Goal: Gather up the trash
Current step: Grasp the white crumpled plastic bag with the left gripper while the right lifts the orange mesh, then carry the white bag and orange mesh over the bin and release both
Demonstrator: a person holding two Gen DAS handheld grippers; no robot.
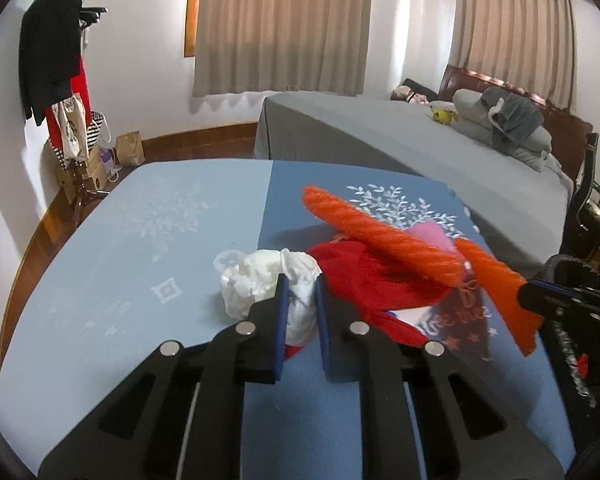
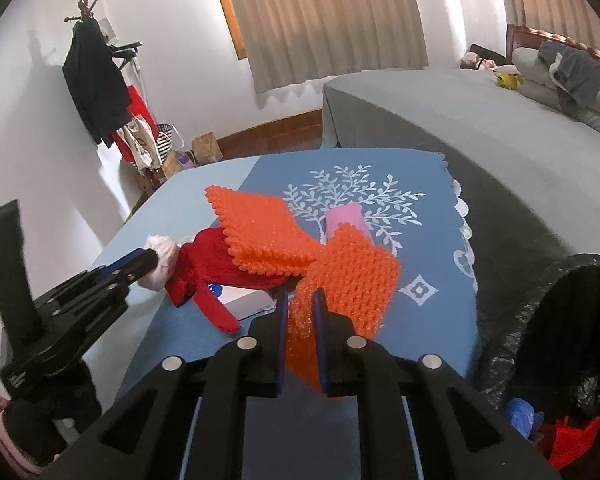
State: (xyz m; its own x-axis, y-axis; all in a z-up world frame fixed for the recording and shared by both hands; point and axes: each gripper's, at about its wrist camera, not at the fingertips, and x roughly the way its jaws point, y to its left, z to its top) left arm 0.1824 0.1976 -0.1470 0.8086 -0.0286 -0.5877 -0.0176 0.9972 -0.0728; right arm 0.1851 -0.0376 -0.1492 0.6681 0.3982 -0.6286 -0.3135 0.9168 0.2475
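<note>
My left gripper (image 1: 302,290) is shut on a crumpled white paper wad (image 1: 260,280) on the blue tablecloth (image 1: 120,248); the wad also shows in the right wrist view (image 2: 162,258). My right gripper (image 2: 300,300) is shut on an orange foam net (image 2: 332,264), lifted above the table; it shows in the left wrist view (image 1: 380,232). A red cloth (image 1: 372,280) lies under the net, with a pink piece (image 2: 346,218) behind it. A black trash bag (image 2: 560,320) stands open at the right.
A white box (image 2: 248,300) lies under the red cloth. A grey bed (image 1: 400,140) stands beyond the table. A coat rack with clothes (image 1: 56,60) and bags on the floor are at the far left.
</note>
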